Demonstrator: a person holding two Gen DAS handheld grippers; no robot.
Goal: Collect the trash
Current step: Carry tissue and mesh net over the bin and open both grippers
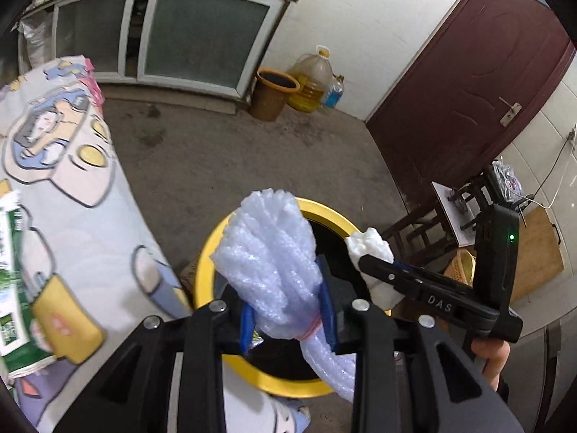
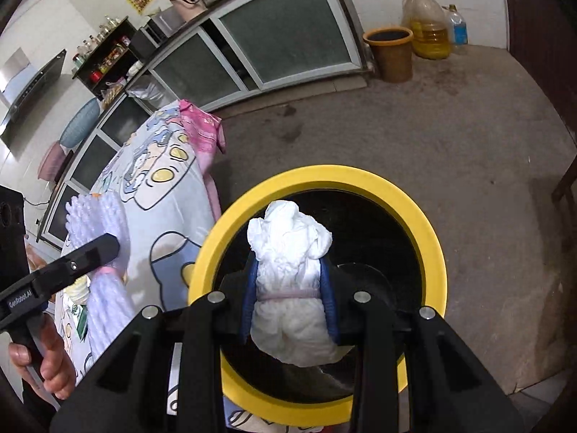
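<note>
A black bin with a yellow rim (image 1: 211,249) (image 2: 432,238) stands on the floor beside the table. My left gripper (image 1: 288,315) is shut on a bundle of pale blue foam netting (image 1: 274,256) tied with a pink band, held above the bin's near-left rim. My right gripper (image 2: 290,299) is shut on a crumpled white tissue wad (image 2: 288,270), also banded, held over the bin's dark opening. In the left wrist view the right gripper (image 1: 364,263) and its tissue wad (image 1: 368,245) show to the right. In the right wrist view the left gripper's finger (image 2: 90,252) and foam netting (image 2: 93,216) show at the left.
A table with a cartoon-print cloth (image 1: 72,187) (image 2: 169,195) stands left of the bin, with a green packet (image 1: 10,270) on it. Glass-door cabinets (image 1: 202,39), a brown bucket (image 1: 272,92), an oil jug (image 1: 312,79), a dark red door (image 1: 468,86) and a wooden stool (image 1: 425,223) ring the concrete floor.
</note>
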